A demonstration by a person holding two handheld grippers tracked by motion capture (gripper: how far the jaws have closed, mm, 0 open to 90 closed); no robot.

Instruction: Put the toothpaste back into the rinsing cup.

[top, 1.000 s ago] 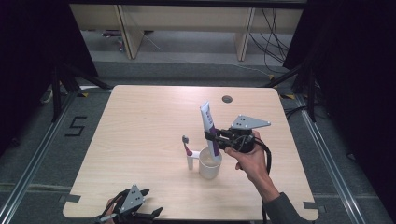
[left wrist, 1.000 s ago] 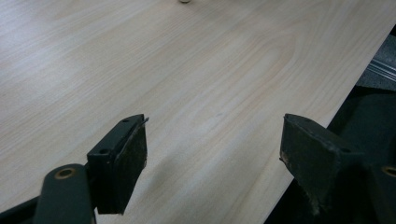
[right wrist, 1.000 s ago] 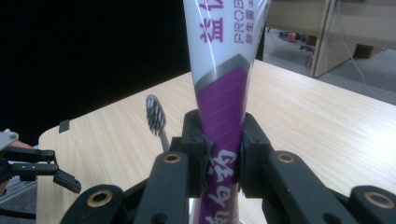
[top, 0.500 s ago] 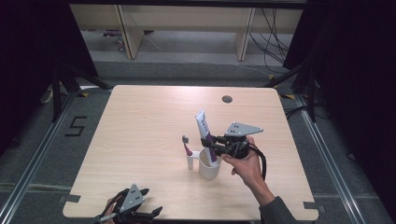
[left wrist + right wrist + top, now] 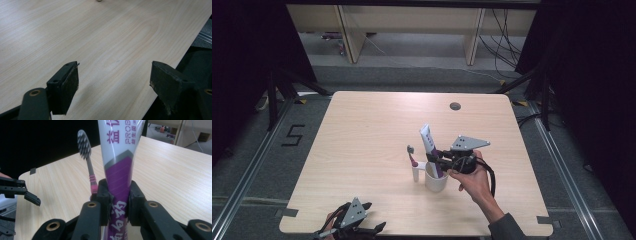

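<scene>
From the high view I see my right gripper (image 5: 435,161) clamped on the white and purple toothpaste tube (image 5: 430,148), the jaws pinching its purple lower half from both sides while the tube stands nearly upright, leaning a little to the left at the top, with its lower end inside the white cylindrical cup (image 5: 435,180) near the middle of the pale wooden table (image 5: 362,130); just beside the cup on its left stands a slim toothbrush with a pink and grey handle (image 5: 413,159), bristle head up, in what looks like a small white holder touching the cup, though I cannot tell that for sure. My left gripper (image 5: 354,224) sits at the near edge of the table, well apart from the cup. In the left gripper view, its two black jaws stand spread wide with nothing between them, only bare wood grain under them and the table's edge running past the right jaw. In the right gripper view, the tube (image 5: 120,165) rises straight up between the two black pads, which press into its purple band on either side, so the grip is firm; the tube is white above, with purple Chinese characters and Latin lettering, a grey chevron stripe, then solid purple below with white characters. The toothbrush (image 5: 87,160) stands just left of the tube, dark bristles facing me, and the left gripper (image 5: 17,191) shows far off at the left edge
</scene>
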